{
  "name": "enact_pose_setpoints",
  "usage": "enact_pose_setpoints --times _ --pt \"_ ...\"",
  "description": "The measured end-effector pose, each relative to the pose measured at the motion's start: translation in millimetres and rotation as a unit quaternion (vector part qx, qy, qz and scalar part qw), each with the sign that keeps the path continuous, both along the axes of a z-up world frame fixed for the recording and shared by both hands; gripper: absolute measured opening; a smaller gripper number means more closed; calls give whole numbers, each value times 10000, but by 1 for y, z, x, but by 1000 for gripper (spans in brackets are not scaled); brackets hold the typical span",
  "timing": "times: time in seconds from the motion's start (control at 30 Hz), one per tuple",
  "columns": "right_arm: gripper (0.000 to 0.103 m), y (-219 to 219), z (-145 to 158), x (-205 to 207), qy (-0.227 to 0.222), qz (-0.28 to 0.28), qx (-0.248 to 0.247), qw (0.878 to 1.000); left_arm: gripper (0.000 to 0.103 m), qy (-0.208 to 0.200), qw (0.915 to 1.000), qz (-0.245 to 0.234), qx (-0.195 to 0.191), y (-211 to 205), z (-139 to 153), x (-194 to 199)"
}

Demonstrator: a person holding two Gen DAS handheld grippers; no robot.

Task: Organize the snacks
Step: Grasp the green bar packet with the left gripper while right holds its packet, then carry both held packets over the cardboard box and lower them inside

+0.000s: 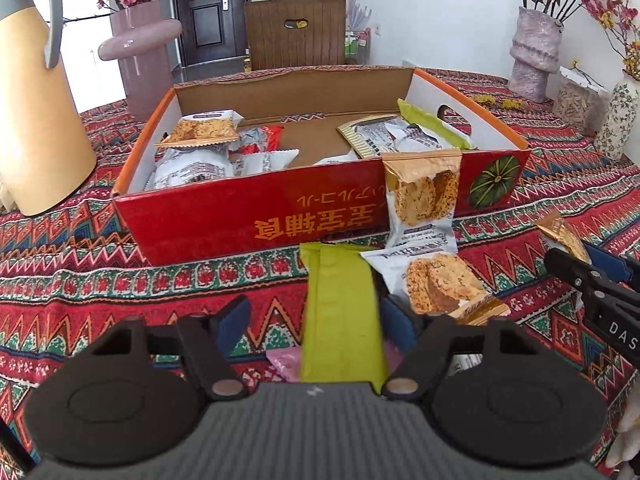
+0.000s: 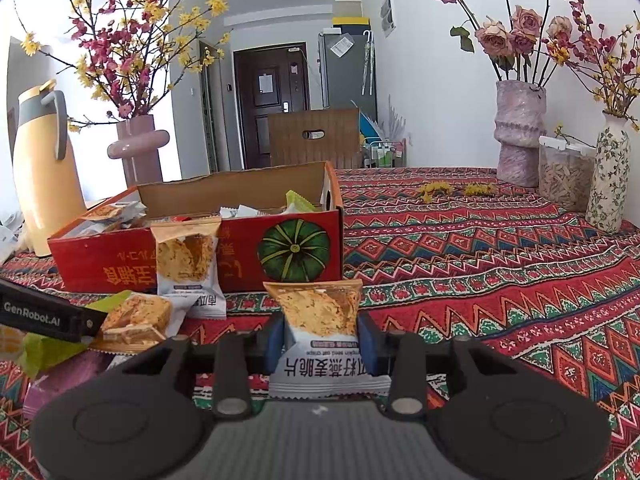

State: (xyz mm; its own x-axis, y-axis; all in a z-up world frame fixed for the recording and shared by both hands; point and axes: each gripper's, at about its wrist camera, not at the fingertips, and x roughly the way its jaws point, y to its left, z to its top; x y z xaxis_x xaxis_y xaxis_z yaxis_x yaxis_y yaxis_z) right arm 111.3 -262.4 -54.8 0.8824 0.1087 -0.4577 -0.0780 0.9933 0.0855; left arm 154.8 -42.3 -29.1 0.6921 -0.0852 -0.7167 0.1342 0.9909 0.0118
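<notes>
Snacks are split between the box [image 1: 320, 216] and the counter [image 2: 500, 264], and both tools are on the job. The right tool [image 2: 322, 342] is clamped on an oat-crisp pack [image 2: 320, 320], blue pads pinching it at both sides and holding it upright above the cloth, short of the box at 12 o'clock.

The left tool [image 1: 316, 320] stands half open over a green pack [image 1: 340, 320]. Its right pad [image 1: 398, 322] sits at the pack's edge, its left pad [image 1: 232, 318] well clear, so no grip there yet.

Outward now: from the left tool, a crisp pack [image 1: 440, 284] lies flat at 1 o'clock, and beyond it another one [image 1: 420, 196] leans against the box's red wall. A pink wrapper [image 1: 284, 364] peeks out beside the green pack, down by the tool.

Progress looks about halfway to me. The box already holds a heap of packs at its left end and more at its right, bare cardboard showing in the middle. Left to go: the held pack, the green one, two crisps, the pink one.

Around the box: a yellow jug [image 1: 36, 92] at 10 o'clock, vases [image 2: 520, 132] and a seed jar [image 2: 564, 176] far right, all clear of the route. The leaning pack, though, sits right at the near wall, so a low swing could knock it over.
</notes>
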Motion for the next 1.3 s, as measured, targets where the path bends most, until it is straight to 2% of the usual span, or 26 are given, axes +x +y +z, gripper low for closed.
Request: enact_pose_setpoints --times 0.03,0.1,0.17,0.37,0.7,0.97,1.3 --pt "38 0 0 0 1 -1 2 10000 58 20 10000 -45 -15 -1 0 0" --pt "38 0 0 0 1 2 -2 10000 41 14 9999 -134 -77 -2 0 -2" --pt "38 0 0 0 3 1 0 10000 39 -8 9998 -155 -78 -4 1 -3" --pt "38 0 0 0 3 1 1 10000 37 -58 9998 -151 -134 -2 3 -5" --pt "38 0 0 0 -3 2 3 10000 35 -433 9987 -139 -244 4 15 -21" --pt "38 2 0 0 -43 25 -33 10000 35 -952 9945 -51 -426 14 37 -36" --pt "38 14 39 7 -589 156 -57 9981 35 -1416 9880 113 -609 20 68 -22"
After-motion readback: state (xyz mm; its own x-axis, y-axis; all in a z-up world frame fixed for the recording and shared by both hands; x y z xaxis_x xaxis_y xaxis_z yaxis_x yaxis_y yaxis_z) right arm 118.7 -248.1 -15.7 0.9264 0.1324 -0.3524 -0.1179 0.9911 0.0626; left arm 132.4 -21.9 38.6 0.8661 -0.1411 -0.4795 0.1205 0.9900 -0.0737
